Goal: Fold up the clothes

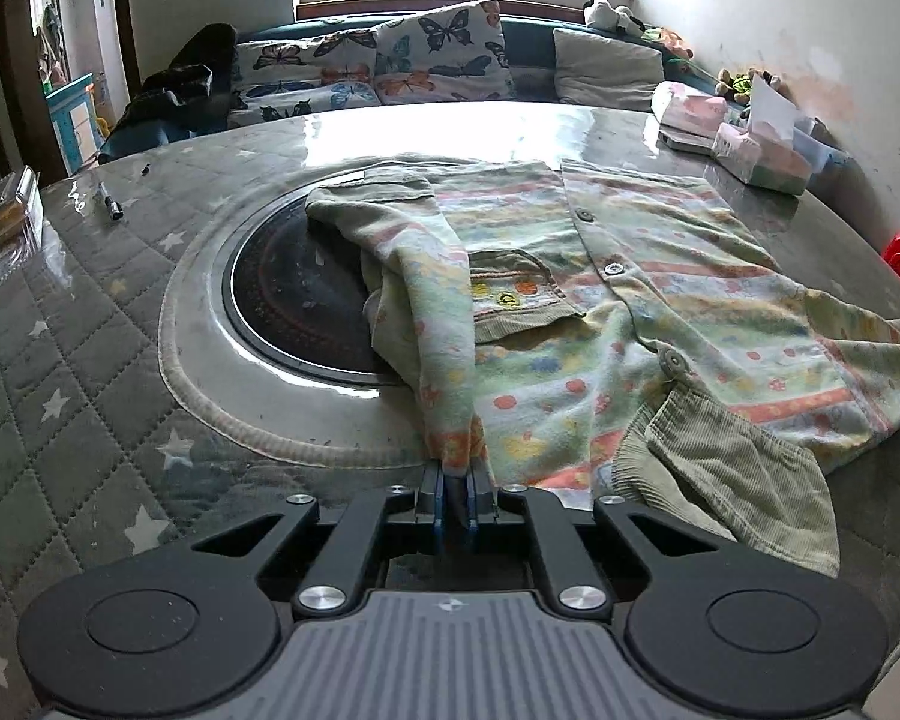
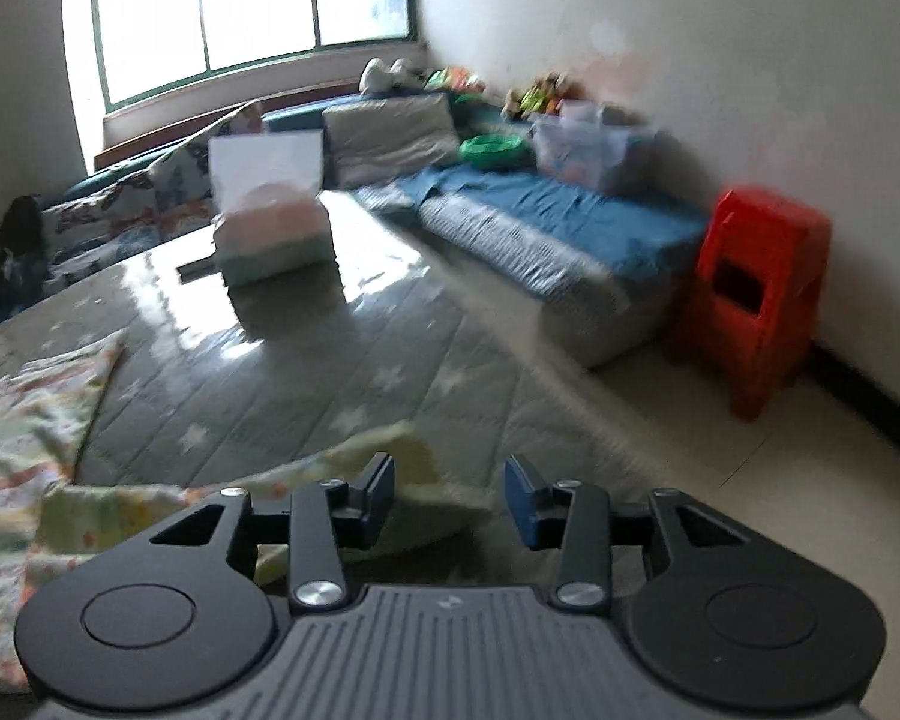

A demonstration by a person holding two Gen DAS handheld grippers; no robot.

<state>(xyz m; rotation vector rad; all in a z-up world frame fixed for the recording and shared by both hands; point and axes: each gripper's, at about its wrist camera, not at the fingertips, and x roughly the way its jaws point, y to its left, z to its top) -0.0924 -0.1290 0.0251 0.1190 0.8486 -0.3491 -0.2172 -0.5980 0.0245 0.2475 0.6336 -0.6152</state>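
Observation:
A pale green patterned child's jacket with buttons and corduroy trim lies spread on the round table. My left gripper is shut on a fold of its sleeve, which stretches from the jaws up toward the jacket's shoulder. In the right wrist view the jacket lies at the left, and its edge runs under and just ahead of my right gripper. That gripper stands open, with no cloth between its pads. This view is blurred.
A dark round hotplate sits in the table's middle, partly under the jacket. Tissue boxes stand at the far right, a pen at the left. A red stool and a blue couch lie beyond the table.

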